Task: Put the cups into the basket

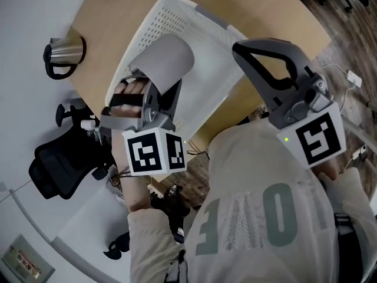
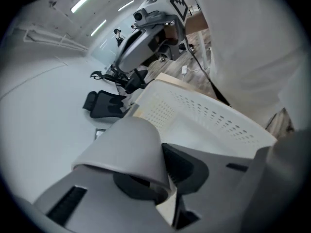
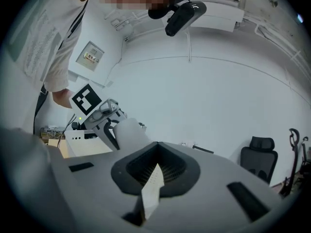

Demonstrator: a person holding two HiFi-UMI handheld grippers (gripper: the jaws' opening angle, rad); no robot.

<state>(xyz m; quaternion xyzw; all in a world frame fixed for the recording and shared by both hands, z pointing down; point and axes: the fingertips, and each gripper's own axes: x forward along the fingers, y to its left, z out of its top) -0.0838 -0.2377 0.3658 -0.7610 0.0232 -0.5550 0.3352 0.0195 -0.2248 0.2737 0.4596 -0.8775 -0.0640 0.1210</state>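
My left gripper (image 1: 154, 99) is shut on a plain grey cup (image 1: 163, 61), held on its side over the left rim of the white perforated basket (image 1: 203, 46). In the left gripper view the cup (image 2: 126, 147) fills the space between the jaws, its rim pinched at the black pad, with the basket (image 2: 209, 118) just beyond. My right gripper (image 1: 244, 49) is raised at the right, above the basket's near right side, its jaws together and holding nothing. The right gripper view looks across its shut jaws (image 3: 154, 176) at the left gripper (image 3: 99, 113) and the cup (image 3: 130, 132).
The basket stands on a wooden table (image 1: 112, 16). A steel jug (image 1: 65, 53) with a black handle is at the table's left edge. A black office chair (image 1: 59, 164) stands on the floor below left. My torso in a light shirt (image 1: 265, 217) fills the lower right.
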